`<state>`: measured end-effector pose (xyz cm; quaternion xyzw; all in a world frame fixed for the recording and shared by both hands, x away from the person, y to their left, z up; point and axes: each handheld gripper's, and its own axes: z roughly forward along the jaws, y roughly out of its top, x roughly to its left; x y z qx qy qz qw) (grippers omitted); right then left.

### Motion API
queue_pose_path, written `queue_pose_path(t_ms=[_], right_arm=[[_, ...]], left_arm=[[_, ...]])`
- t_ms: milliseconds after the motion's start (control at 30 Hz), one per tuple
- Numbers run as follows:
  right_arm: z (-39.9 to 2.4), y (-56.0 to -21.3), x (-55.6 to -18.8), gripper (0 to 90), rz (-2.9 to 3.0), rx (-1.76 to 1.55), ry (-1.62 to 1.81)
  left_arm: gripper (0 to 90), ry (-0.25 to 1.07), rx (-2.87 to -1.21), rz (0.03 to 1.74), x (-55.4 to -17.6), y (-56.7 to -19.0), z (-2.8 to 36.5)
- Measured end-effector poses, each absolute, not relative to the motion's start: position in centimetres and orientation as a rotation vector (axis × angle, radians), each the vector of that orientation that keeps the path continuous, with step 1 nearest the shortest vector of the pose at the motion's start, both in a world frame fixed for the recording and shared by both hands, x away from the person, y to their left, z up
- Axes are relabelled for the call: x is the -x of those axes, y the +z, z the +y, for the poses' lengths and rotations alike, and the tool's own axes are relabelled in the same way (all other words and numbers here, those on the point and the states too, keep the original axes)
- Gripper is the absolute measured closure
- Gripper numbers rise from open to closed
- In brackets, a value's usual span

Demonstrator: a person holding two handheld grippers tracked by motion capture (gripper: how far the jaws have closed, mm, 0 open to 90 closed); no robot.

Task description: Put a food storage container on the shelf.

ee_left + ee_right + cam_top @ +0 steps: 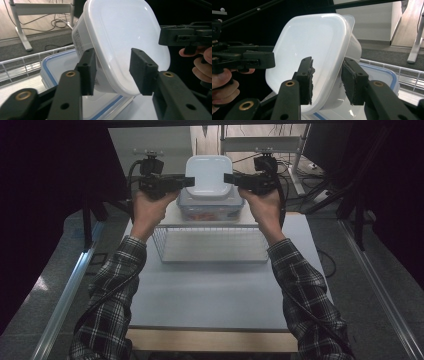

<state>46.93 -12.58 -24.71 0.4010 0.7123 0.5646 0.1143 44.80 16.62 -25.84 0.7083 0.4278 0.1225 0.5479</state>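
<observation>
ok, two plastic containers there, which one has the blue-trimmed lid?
The lower container, the clear one standing on the wire rack. The white container stacked on top has a plain white lid, no blue trim.

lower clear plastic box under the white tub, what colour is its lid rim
Blue rim on the lower clear plastic box, clearest in the left gripper view.

Your white container hides most of the blue-rimmed box beneath it; its label print is too small to read.
</observation>
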Motion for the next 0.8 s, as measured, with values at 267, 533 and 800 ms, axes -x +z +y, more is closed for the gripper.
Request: queue_pose_path(t_ms=[267,533,800], right_arm=[[-12.7,-24.9,-47.3,60.9,2.042,-1.206,1.626],[-12.5,-24.7,-47.7,64.6,2.026,-1.201,1.587],[-12.8,-24.8,-48.0,61.2,2.033,-1.194,1.586]], left_arm=[[49.6,0.283,-1.659,1.026,-45.3,-26.0,16.4],[46.6,0.243,-1.634,1.037,-45.7,-26.2,16.1],[41.9,0.286,-1.645,1.036,-45.8,-26.0,15.8]])
